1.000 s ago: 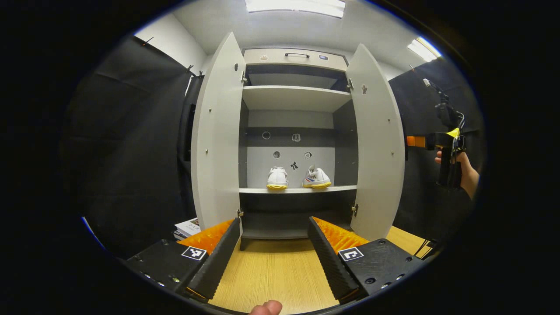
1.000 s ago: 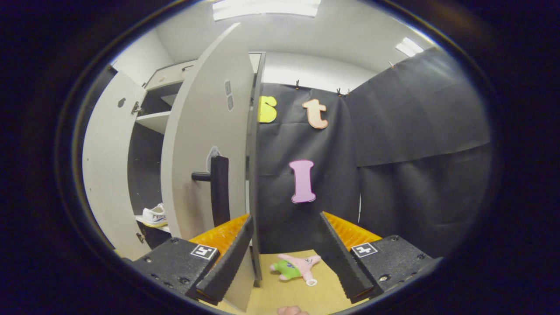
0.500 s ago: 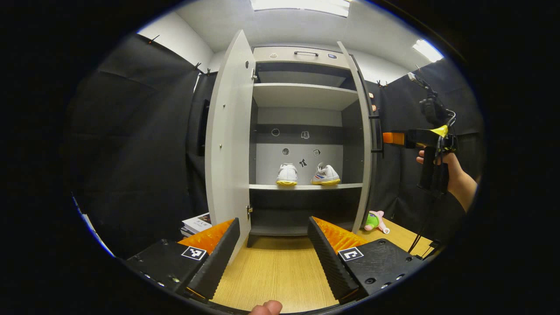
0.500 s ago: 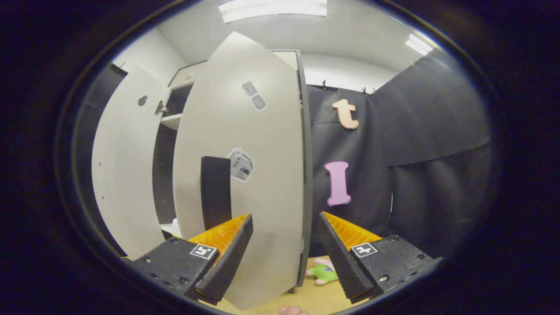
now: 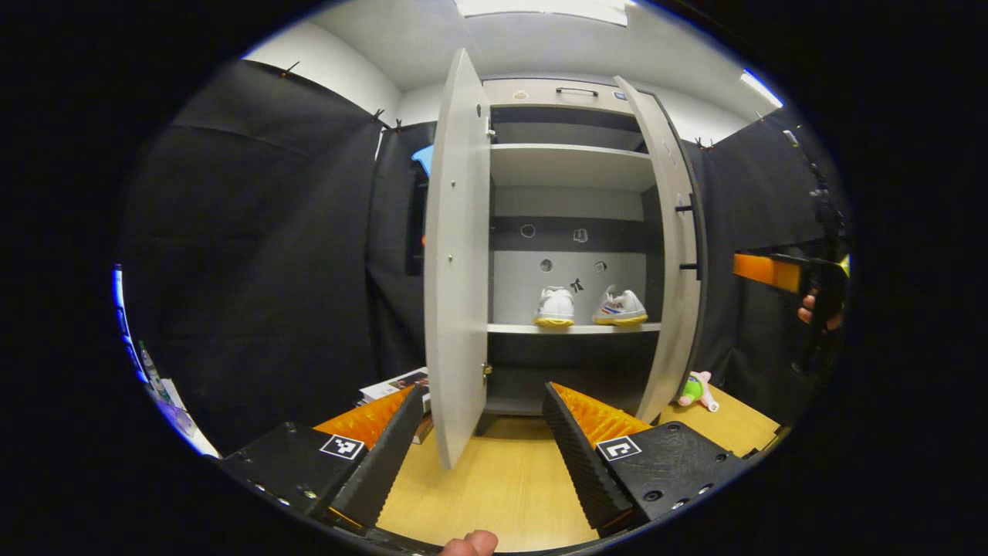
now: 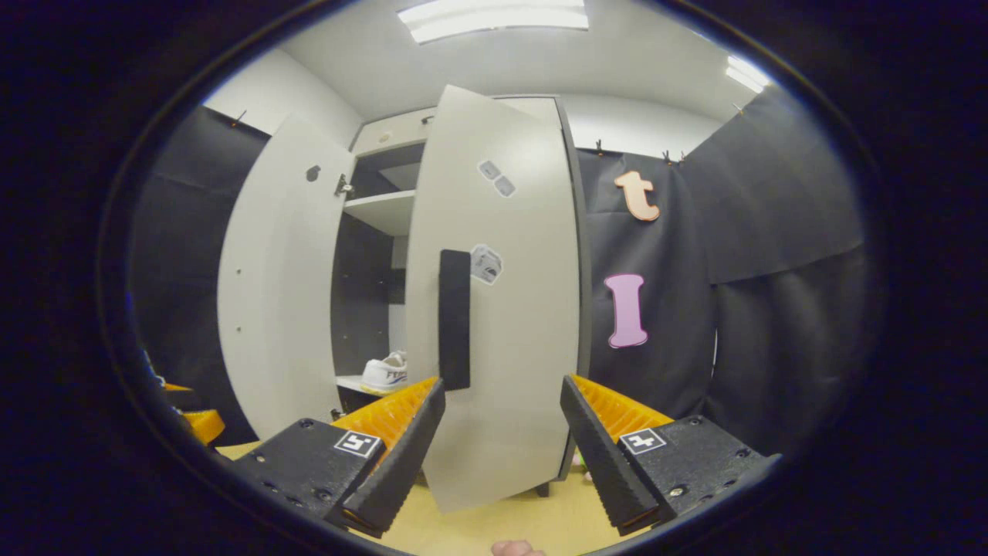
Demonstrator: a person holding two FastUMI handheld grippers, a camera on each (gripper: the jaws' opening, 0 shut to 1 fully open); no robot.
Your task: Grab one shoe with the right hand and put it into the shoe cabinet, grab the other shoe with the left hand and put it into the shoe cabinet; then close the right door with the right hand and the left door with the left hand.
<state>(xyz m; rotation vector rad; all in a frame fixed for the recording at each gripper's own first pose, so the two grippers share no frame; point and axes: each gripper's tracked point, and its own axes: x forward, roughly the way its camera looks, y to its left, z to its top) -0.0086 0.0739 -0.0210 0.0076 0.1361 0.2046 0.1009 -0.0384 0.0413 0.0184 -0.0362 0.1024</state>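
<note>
both shoes are already inside the shoe cabinet (image 5: pixel 571 166). in the left gripper view the left shoe (image 5: pixel 554 307) and the right shoe (image 5: pixel 620 308) sit side by side on the middle shelf (image 5: pixel 575 328), white with yellow soles, close together but not touching, heels toward the room.

the left claw (image 5: pixel 482 432) is held low in front of the cabinet with its fingers spread wide and nothing between them. the left door (image 5: pixel 455 255) stands swung out toward it, seen almost edge-on, and its lower edge hangs just above the gap between the fingers. whether either finger touches the door, i cannot tell.

the right door (image 5: pixel 673 255) is partly swung in, angled across the right side of the opening. in the right gripper view its outer face (image 6: pixel 498 309) fills the middle, with a black handle (image 6: pixel 455 318) upright on it and a few stickers above. the right claw (image 6: pixel 502 432) is also wide open and empty, pointed at the lower part of that door, just in front of it. past the door's edge one shoe (image 6: pixel 384 374) shows on the shelf.

off to the right in the left gripper view, the other claw's orange finger (image 5: pixel 760 270) and the hand (image 5: pixel 814 309) holding it hang near the right door. a small plush toy (image 5: pixel 695 388) lies on the wooden surface (image 5: pixel 502 486) by the cabinet's right foot, and some books (image 5: pixel 397 384) are stacked at its left.
</note>
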